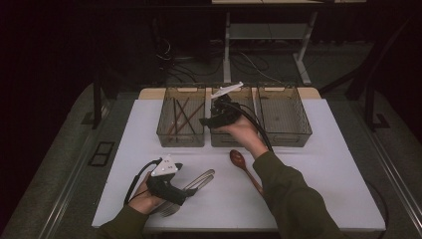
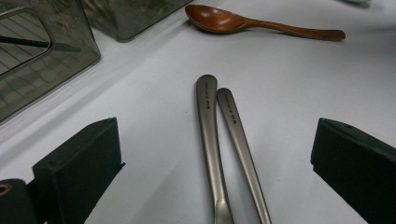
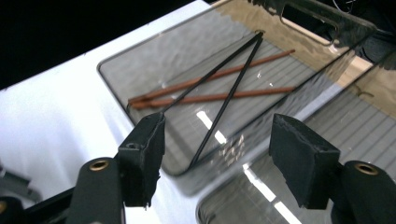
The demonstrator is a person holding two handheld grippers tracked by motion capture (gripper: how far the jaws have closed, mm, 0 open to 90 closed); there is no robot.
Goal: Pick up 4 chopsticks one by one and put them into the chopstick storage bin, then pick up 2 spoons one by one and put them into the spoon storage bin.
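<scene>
Nearest the high camera, the left hand-held gripper [image 1: 191, 191] rests low on the white counter [image 1: 318, 149], jaws spread wide and released, with two metal handles [image 2: 219, 140] lying side by side between them, touched by neither pad; whether these are forks or spoons cannot be told, since the heads are hidden under the gripper. Just past the handles lies a wooden spoon [image 1: 244, 169], bowl toward the trays, its handle running under the right sleeve. Three clear trays stand in a row at the far edge: the left tray [image 1: 164, 132] holds two black chopsticks [image 3: 224, 100] crossed over two reddish-brown ones [image 3: 210, 93], and the right tray [image 1: 303, 132] looks bare. The right hand-held gripper [image 1: 206, 122] hangs over the middle tray [image 1: 219, 142] near its wall with the left tray, jaws apart and grasping nothing. Its own view looks down past both pads onto the chopsticks and the wall between the two trays, detail that the high view gives only dimly, while the left gripper view shows small marks stamped near the ends of the metal handles
</scene>
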